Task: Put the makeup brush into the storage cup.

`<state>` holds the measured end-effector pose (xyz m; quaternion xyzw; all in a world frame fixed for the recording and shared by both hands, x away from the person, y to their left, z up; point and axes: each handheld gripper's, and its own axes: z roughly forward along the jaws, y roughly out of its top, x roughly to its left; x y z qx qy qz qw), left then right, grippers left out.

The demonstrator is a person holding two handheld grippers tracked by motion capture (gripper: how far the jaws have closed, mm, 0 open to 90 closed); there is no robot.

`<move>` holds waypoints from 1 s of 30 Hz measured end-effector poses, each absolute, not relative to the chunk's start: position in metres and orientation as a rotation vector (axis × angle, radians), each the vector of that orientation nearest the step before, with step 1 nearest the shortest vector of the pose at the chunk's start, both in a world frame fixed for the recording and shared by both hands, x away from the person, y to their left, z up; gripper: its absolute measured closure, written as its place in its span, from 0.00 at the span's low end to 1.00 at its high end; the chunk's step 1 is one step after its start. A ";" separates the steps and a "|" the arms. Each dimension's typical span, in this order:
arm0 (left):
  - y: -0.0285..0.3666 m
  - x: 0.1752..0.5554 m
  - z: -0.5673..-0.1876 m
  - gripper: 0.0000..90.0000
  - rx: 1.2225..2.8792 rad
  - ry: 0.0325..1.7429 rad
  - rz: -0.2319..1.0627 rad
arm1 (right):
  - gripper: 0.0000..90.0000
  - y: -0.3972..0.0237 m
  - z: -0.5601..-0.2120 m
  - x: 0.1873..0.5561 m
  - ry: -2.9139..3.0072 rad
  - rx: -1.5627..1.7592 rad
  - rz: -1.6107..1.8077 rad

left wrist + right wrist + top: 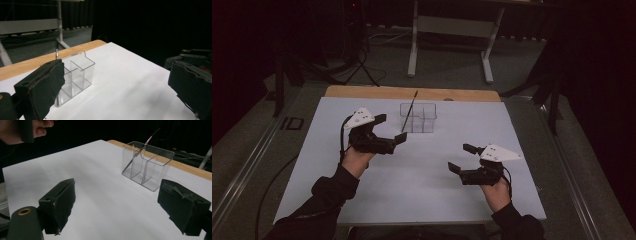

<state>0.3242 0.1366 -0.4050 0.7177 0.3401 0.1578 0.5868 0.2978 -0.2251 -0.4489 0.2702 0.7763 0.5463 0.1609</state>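
Left gripper [386, 131]: held above the white sheet [422, 185] at the left, jaws spread wide with nothing between them, aimed toward the clear box.
Left hand [357, 160]: wraps the gripper's handle from below, in a dark sleeve.
Clear box [418, 118]: a see-through holder with inner dividers, standing upright on the sheet near the far edge, just right of the left gripper and not touching it; in the left gripper view [75, 77] it sits just beyond the left jaw.
Thin stick [409, 111]: a slim dark rod (maybe a pen or brush, too small to tell) leaning in the box's left compartment, top tilted up and away.
Right gripper [463, 158]: over the sheet's right part, well apart from the box, jaws released and empty.
Wooden table edge [412, 93]: a tan strip beyond the sheet.
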 end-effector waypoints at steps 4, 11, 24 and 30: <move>0.138 0.317 -0.409 0.01 1.671 0.776 0.357 | 0.16 -0.226 -0.449 0.298 2.215 0.769 1.561; 0.142 0.301 -0.416 0.01 1.674 0.731 0.365 | 0.16 -0.226 -0.450 0.299 2.212 0.766 1.556; 0.159 0.276 -0.432 0.01 1.688 0.740 0.357 | 0.16 -0.225 -0.450 0.298 2.212 0.768 1.556; 0.166 0.271 -0.446 0.01 1.692 0.761 0.355 | 0.16 -0.225 -0.450 0.298 2.210 0.769 1.559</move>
